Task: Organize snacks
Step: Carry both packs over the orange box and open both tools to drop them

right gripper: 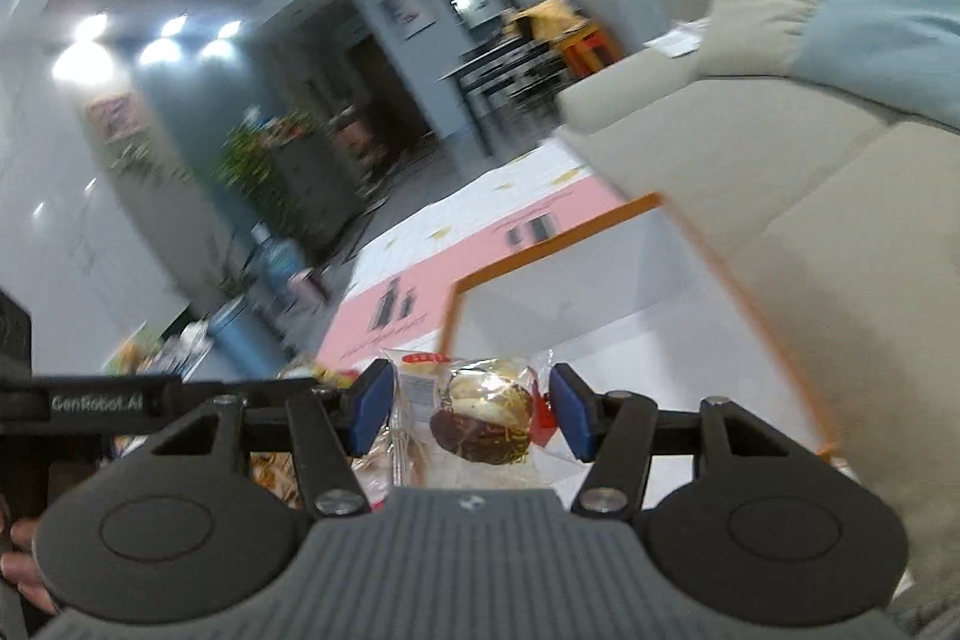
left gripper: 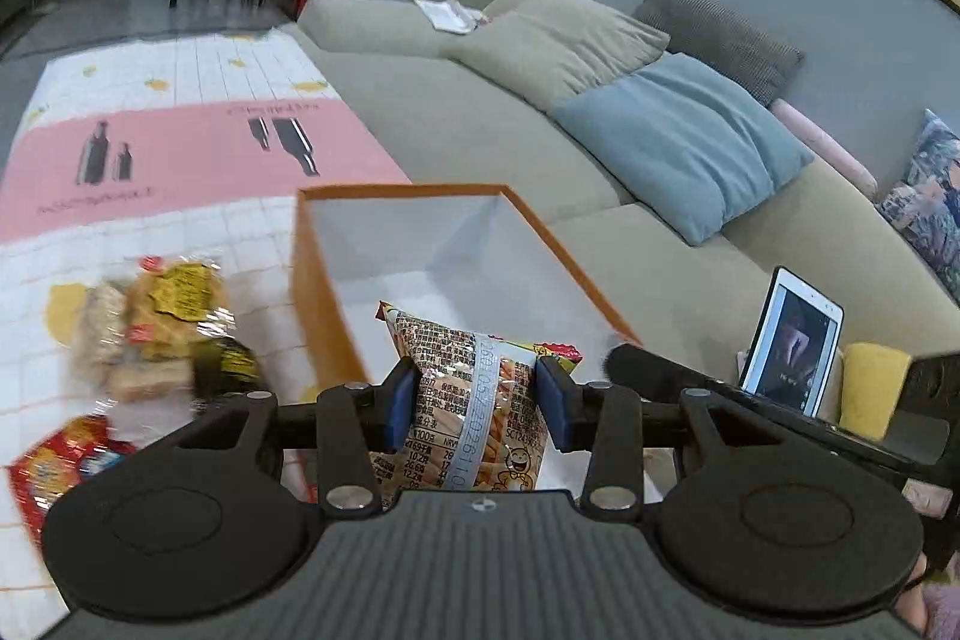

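ahead of our claws sits an orange-walled white-lined cardboard box (left gripper: 312, 280); our left gripper (left gripper: 477, 403) pinches a printed snack-stick packet (left gripper: 474, 388), our right gripper (right gripper: 471, 409) a clear-wrapped chocolate pastry (right gripper: 483, 415).

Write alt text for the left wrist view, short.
The left gripper is clamped on a printed snack bag, holding it at the near end of an open orange box with a white interior. Left of the box, more wrapped snacks lie on a pink-and-white tablecloth; a beige sofa with cushions is behind.

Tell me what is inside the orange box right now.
The orange box shows only bare white walls and floor. The left gripper holds a snack bag in front of its near end, hiding that part of the floor.
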{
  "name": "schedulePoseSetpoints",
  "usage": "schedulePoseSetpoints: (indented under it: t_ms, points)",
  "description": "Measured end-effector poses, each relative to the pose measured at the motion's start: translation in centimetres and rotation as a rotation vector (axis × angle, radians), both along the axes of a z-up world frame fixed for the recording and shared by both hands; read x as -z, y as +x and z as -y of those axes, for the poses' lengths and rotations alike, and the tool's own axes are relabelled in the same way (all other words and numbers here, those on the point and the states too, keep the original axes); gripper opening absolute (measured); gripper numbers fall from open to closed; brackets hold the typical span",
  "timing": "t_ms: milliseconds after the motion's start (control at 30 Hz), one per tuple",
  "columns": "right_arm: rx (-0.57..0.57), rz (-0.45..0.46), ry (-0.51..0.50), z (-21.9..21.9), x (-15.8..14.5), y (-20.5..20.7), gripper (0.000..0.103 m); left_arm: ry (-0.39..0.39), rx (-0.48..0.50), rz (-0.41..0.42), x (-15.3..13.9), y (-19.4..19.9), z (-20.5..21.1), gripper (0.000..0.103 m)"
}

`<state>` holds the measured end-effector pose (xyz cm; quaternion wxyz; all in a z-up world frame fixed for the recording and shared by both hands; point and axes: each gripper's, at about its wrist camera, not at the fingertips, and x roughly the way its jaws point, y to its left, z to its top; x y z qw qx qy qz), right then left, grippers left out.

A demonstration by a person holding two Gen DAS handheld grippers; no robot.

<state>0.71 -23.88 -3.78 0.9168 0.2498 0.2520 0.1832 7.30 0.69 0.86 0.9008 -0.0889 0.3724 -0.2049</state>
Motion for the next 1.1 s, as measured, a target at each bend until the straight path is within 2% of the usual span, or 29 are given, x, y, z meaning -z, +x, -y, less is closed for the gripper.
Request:
schedulePoseSetpoints:
  t_ms: [167,300,467,633,733,767,833,867,1100]
  points:
    - [0.103,-0.021,0.046,3.3,0.9,0.3,0.056,0.001,-0.001,-0.061,1.9,1.9,2.7,0.048]
    - [0.122,-0.033,0.098,4.0,1.2,0.5,0.056,0.031,-0.061,-0.111,3.8,3.0,3.3,0.048]
    - [0.095,-0.041,0.110,3.6,1.4,0.7,0.056,0.064,-0.097,-0.096,4.3,2.9,3.9,0.047]
    - [0.086,-0.040,0.087,3.4,1.6,0.9,0.056,0.030,-0.071,-0.105,4.0,3.2,4.5,0.047]
    - [0.089,-0.042,0.091,3.6,1.8,0.8,0.056,0.093,-0.090,-0.092,4.2,3.0,5.2,0.048]
    - [0.089,-0.042,0.089,3.6,1.8,0.8,0.056,0.110,-0.099,-0.077,4.1,2.8,5.3,0.051]
    - [0.089,-0.043,0.081,3.6,1.7,0.8,0.056,0.129,-0.105,-0.067,4.0,2.5,5.4,0.074]
    - [0.089,-0.044,0.077,3.5,1.7,0.8,0.056,0.131,-0.110,-0.068,3.8,2.4,5.4,0.077]
    - [0.095,-0.051,0.042,2.9,1.7,1.2,0.056,0.114,-0.158,-0.046,2.5,1.6,3.7,0.078]
